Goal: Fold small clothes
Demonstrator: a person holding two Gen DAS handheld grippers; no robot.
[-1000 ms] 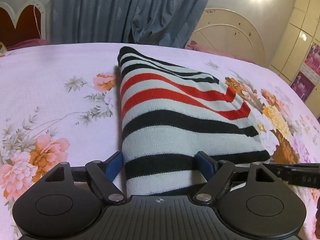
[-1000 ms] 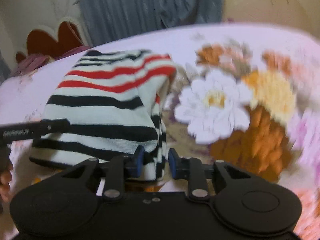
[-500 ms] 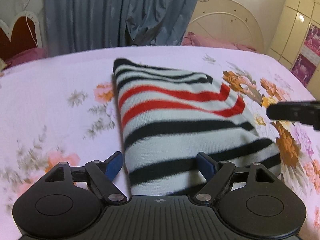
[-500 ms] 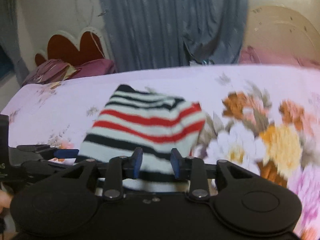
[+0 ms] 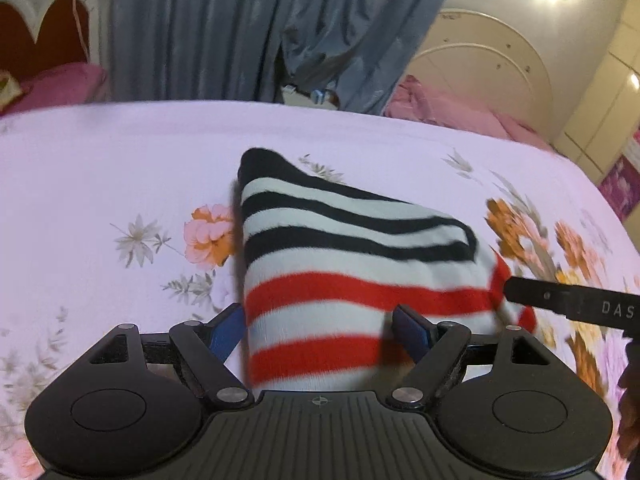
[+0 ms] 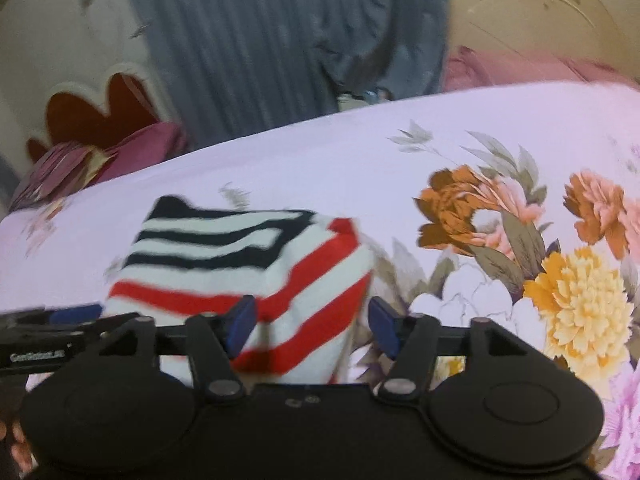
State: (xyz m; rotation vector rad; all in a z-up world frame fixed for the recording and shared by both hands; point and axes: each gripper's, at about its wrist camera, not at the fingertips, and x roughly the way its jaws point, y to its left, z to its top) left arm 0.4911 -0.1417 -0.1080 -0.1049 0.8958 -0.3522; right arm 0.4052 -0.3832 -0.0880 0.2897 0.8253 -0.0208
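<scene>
Folded knit garment, white with black and red stripes (image 5: 352,280), lies on bed with pale pink floral sheet (image 5: 100,184), black-striped end far, red-striped end near tools.
Left tool (image 5: 320,330): jaws wide, released; garment's near end sits between blue pads, pads not pressing.
Right tool (image 6: 312,326): jaws have just been opening, released; garment's red-striped corner between pads, right pad clear of cloth.
Grey-blue curtain (image 5: 240,28) behind bed.
</scene>
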